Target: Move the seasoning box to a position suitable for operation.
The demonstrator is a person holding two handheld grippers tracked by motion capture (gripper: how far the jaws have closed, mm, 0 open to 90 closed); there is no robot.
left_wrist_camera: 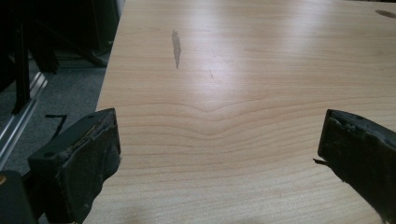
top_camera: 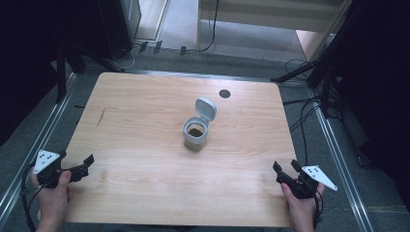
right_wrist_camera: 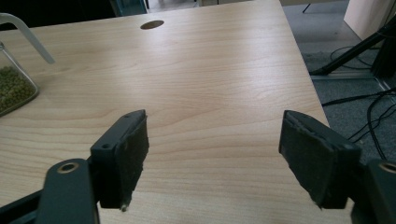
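Open-lidded container at mid-table, both grippers held apart and empty at the near edge.

At the left, the left gripper (top_camera: 82, 166) is held over the table (top_camera: 135, 121) with its jaws spread and nothing between them. At the centre, well apart from both, a small clear container (top_camera: 196, 135) is seen with its grey lid (top_camera: 206, 108) flipped up; greenish-brown grains (right_wrist_camera: 11, 88) fill its lower part. It is judged light, rigid and smooth-walled, easily spilled, best taken across opposite walls below the rim. At the right, the right gripper (top_camera: 286, 171) is likewise held wide, empty.
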